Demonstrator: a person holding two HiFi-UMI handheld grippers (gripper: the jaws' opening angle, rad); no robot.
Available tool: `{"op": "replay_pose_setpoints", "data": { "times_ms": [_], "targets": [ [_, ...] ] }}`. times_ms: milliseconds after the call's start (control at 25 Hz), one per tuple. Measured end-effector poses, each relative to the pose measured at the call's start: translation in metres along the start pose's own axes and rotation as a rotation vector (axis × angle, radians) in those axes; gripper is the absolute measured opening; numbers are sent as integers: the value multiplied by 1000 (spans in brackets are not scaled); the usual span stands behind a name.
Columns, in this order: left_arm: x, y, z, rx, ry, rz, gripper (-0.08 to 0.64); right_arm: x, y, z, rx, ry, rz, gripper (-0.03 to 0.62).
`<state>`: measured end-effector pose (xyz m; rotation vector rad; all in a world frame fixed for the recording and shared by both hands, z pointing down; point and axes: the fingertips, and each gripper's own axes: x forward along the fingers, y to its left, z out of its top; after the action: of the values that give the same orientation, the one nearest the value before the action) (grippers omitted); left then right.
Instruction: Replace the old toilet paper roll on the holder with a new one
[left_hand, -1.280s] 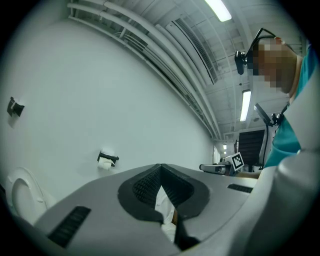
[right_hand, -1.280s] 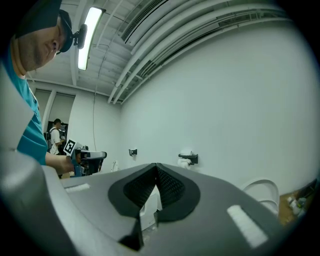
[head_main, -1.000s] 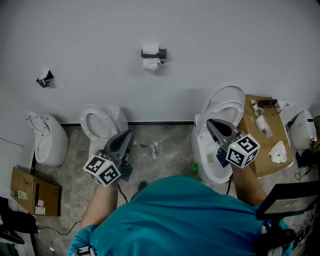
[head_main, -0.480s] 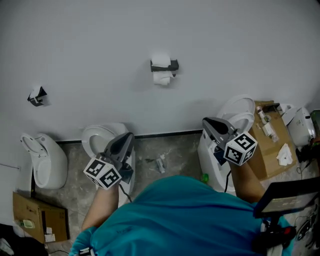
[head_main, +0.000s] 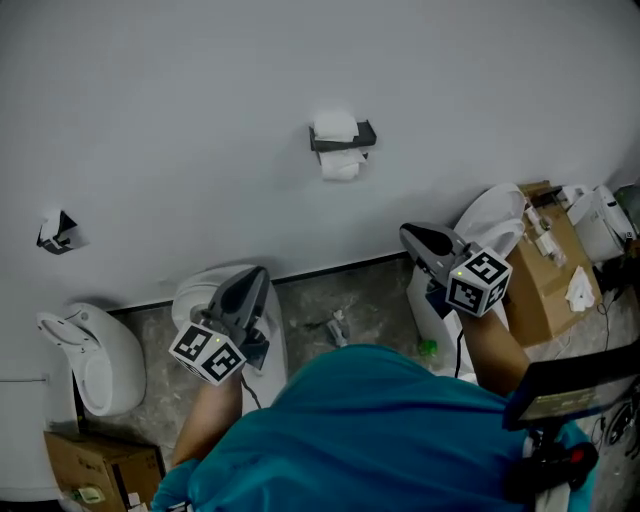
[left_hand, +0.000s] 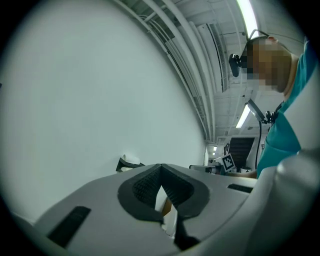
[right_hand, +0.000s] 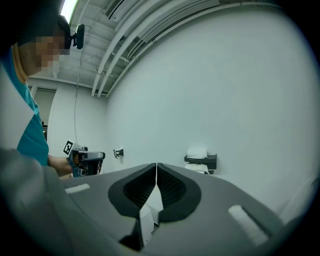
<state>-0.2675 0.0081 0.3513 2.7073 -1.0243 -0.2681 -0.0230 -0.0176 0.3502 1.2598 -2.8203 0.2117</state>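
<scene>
**Item 1, toilet paper holder** (head_main: 343, 139): dark bracket on plain wall (head_main: 180, 120).
- White roll (head_main: 334, 124) sits on top, more white paper hangs below. Can't tell which is on the spindle.
- Head view: up btwn the two grippers, well apart from both.
- Left gripper view: partly hidden behind the gripper body, left of the tips.
- Right gripper view: shown whole, right of the tips.

**Item 2, left gripper** (head_main: 258, 272): fingers pressed together, nothing btwn. Covers part of a toilet (head_main: 192, 296).

**Item 3, right gripper** (head_main: 405, 236): fingers likewise closed, empty. 2nd toilet (head_main: 492, 214) partly behind it.

**Item 4, cardboard box** (head_main: 545, 285): near right edge, small items on top too small to ID.

**Item 5, 2nd wall bracket** (head_main: 57, 232): far left, unclear.

**Open room:** bare wall all round the holder. Floor strip (head_main: 318, 298) btwn the toilets, w/ scraps (head_main: 338, 326).
</scene>
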Motion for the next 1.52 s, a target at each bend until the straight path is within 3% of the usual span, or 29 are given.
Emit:
{"op": "replay_pose_setpoints", "data": {
  "times_ms": [320, 640, 840, 1040, 1240, 1520],
  "targets": [
    [52, 30, -15, -4, 28, 52, 8, 43, -67, -12, 24, 18, 63, 3],
    [160, 31, -28, -14, 7, 155, 8, 76, -170, -20, 54, 74, 244, 5],
    [225, 26, -31, -11, 10, 194, 8, 92, -212, -37, 68, 129, 357, 16],
    [254, 30, -40, -8, 48, 192, 8, 112, -225, -59, 118, 163, 433, 51],
    [256, 55, -40, -17, 69, 161, 8, 149, -212, -75, 81, 192, 471, 117],
    [237, 95, -34, -32, 81, 105, 8, 204, -199, -113, -41, 286, 409, 200]
  ]
}}
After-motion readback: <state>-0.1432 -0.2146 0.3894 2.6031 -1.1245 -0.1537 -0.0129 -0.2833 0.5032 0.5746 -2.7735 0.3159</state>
